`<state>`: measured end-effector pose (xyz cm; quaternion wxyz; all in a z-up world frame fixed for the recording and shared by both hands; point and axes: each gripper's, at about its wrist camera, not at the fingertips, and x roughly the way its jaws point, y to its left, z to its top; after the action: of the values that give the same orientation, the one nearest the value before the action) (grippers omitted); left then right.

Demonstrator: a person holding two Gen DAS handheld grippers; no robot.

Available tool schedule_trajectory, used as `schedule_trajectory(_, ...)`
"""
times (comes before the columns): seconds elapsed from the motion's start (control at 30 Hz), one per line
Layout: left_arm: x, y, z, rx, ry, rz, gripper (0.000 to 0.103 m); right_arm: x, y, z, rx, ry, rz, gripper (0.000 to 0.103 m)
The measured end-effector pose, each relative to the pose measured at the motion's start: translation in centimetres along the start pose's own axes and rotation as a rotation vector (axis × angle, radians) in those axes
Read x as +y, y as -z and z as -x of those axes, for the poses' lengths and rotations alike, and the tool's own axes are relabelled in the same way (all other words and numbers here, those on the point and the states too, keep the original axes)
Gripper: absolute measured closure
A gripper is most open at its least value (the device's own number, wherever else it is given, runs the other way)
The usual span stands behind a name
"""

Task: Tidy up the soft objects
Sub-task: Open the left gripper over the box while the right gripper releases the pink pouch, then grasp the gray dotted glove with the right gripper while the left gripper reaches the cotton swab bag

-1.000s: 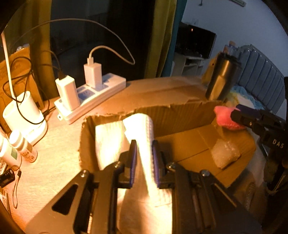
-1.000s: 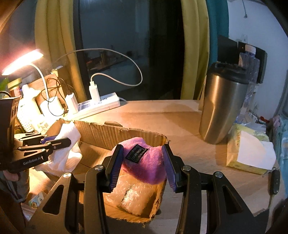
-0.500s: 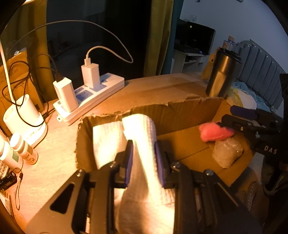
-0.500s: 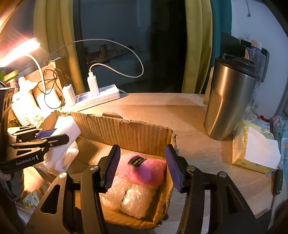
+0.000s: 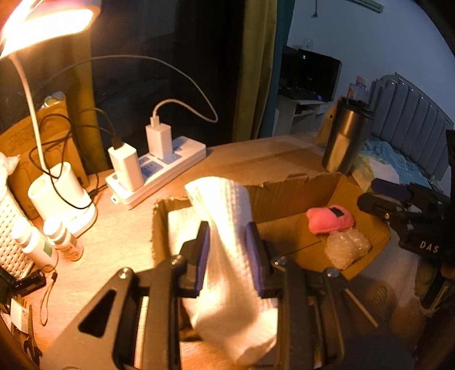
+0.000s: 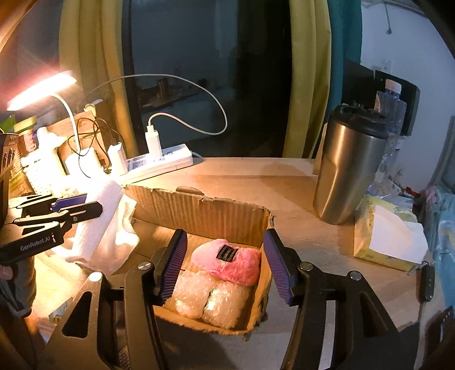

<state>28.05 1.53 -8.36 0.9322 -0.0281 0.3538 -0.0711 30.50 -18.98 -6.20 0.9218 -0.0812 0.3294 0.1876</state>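
While pinching the white cloth (image 5: 227, 256) between both pads, left gripper (image 5: 229, 256) held above the near-left end of the cardboard box (image 6: 199, 210), cloth drooping below its fingers. Further right, right gripper (image 6: 224, 261) spread wide and empty, pink plush (image 6: 227, 261) and bubble wrap (image 6: 210, 301) lying just beneath, between its fingers.

dim room, warm light from desk lamp (image 5: 48, 17) at upper left | glare blows out white cloth (image 5: 227, 242) | far side of worktop (image 6: 256, 182) in shadow | fisheye bends edges, dark corners | slight blur
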Motion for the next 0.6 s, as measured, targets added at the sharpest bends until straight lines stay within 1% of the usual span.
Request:
schedule_trajectory(0.2, -0.1, 0.2, 2.0, -0.03, -0.025, -0.002, 0.075, 0.7, 0.2, 1.9, -0.019, 0.004, 0.006, 0.044)
schedule_trajectory(0.4, -0.1, 0.6, 4.1, -0.061, -0.03, 0.004, 0.074, 1.6, 0.5, 4.1, -0.044, 0.009, 0.016, 0.044)
schedule_trajectory(0.43, -0.1, 0.7, 4.5, -0.066, -0.03, 0.004, 0.067, 1.8, 0.5, 4.5, -0.049, 0.01, 0.018, 0.044)
schedule_trajectory(0.47, -0.2, 0.8, 4.9, -0.072, -0.029, 0.003, 0.057, 2.0, 0.5, 4.9, -0.053, 0.011, 0.019, 0.044)
schedule_trajectory(0.5, -0.3, 0.9, 5.2, -0.075, -0.029, 0.003, 0.037, 2.1, 0.6, 5.2, -0.056, 0.012, 0.02, 0.044)
schedule_trajectory(0.53, -0.3, 1.0, 5.6, -0.08, -0.026, 0.004, 0.031, 2.3, 0.7, 5.7, -0.062, 0.013, 0.022, 0.044)
schedule_trajectory(0.6, -0.3, 1.2, 6.7, -0.107, -0.007, 0.025, 0.031, 2.6, 0.8, 6.4, -0.068, 0.015, 0.025, 0.044)
